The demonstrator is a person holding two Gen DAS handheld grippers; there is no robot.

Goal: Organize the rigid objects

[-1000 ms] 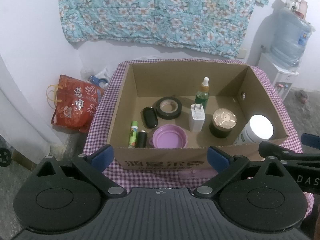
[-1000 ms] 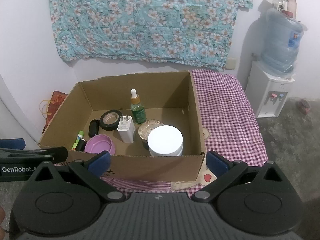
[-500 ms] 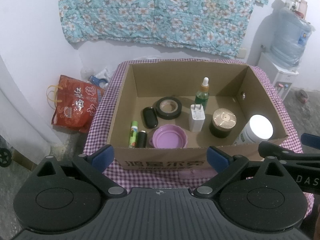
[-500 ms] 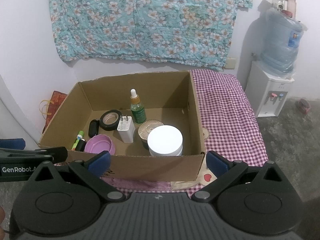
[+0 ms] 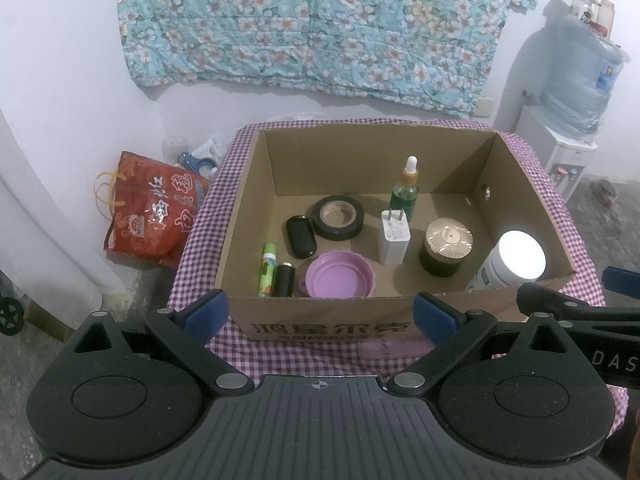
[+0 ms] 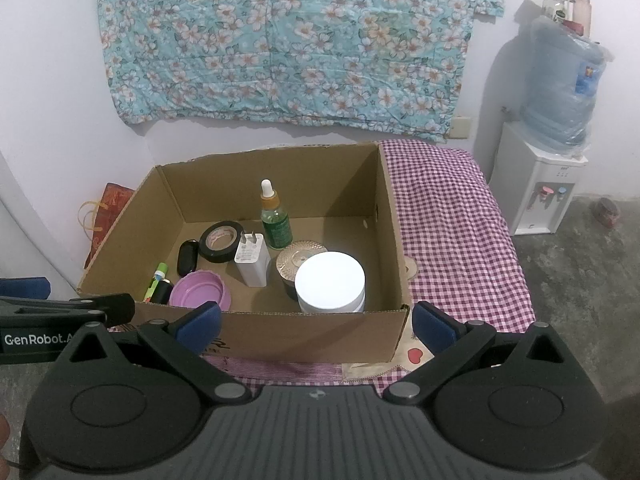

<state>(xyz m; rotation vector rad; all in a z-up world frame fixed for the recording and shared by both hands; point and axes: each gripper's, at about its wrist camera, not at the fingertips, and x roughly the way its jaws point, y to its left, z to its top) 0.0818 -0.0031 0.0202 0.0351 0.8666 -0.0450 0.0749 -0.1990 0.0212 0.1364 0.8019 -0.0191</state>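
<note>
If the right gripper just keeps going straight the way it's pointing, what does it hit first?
Most likely the near wall of the brown cardboard box, which fills the gap between the open right gripper's blue fingertips. If it cleared that rim, the white-lidded round jar just behind comes next. Depth is hard to judge here.

One box [image 5: 328,322], perhaps nine small items inside.

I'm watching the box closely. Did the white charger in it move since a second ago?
No. The white charger stands in the same spot, between the black tape roll and the gold-lidded jar, in front of the green dropper bottle.
</note>
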